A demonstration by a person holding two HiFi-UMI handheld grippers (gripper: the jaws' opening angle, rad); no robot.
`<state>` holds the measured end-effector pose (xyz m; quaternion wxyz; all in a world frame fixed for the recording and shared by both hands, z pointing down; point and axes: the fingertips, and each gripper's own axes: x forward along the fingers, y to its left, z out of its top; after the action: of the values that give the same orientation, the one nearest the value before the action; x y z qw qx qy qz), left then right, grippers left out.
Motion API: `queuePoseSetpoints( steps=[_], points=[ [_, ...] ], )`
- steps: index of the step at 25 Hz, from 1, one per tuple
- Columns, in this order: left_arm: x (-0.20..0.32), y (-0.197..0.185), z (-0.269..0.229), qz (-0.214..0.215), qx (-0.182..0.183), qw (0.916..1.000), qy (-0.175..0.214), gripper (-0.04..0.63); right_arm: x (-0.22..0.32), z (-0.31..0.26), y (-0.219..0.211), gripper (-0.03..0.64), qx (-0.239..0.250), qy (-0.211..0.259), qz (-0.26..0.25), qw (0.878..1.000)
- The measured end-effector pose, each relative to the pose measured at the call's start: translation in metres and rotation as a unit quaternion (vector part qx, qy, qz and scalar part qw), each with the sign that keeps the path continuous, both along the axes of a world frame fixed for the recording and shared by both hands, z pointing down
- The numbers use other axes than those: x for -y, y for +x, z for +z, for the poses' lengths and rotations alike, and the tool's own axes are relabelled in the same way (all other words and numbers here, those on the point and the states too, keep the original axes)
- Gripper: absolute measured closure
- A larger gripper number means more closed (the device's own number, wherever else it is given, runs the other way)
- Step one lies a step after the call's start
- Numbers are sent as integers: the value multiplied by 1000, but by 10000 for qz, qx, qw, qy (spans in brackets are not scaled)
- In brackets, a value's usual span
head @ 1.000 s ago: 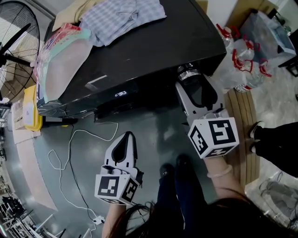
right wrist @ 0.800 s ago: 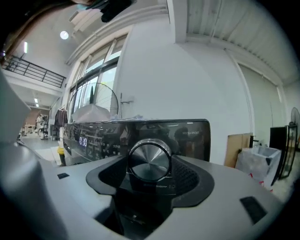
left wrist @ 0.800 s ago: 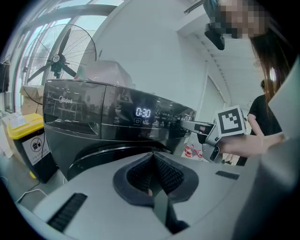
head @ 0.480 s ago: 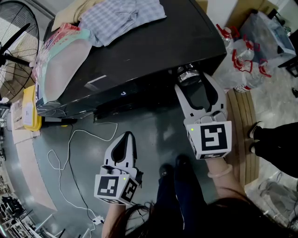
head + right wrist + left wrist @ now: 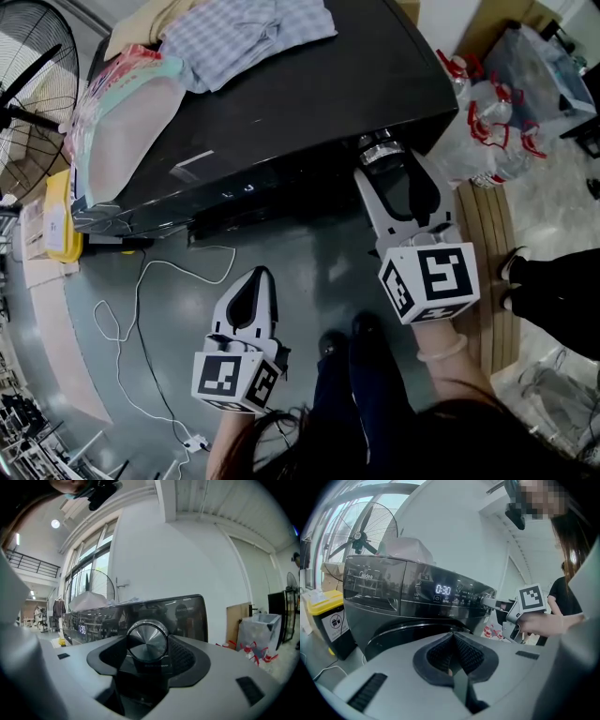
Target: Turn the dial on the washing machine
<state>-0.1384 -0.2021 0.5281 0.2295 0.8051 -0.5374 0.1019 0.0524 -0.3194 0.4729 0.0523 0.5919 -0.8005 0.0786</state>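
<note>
Right gripper view: right tool clamped on dial, right end of washing machine front. Left tool jaws together, empty, hanging low, well clear. Risk: pads slipping on smooth metal rim, or twist overshooting the wanted programme.

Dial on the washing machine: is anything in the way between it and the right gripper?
No, nothing visible is in the way. The dial sits right between the jaws of the right gripper, with a pad pressed on each side. The left gripper, jaws shut and empty, hangs back from the washing machine.
</note>
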Motion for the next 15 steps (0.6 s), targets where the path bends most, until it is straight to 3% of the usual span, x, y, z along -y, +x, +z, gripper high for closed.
queuePoseSetpoints(
  steps=[8, 15],
  points=[
    [-1, 0, 3, -1, -9, 10000, -29, 578, 0, 1, 3, 322, 1016, -253, 127, 9944],
    [0, -1, 3, -7, -17, 10000, -33, 578, 1, 3, 1, 322, 718, -235, 45, 9971]
  ],
)
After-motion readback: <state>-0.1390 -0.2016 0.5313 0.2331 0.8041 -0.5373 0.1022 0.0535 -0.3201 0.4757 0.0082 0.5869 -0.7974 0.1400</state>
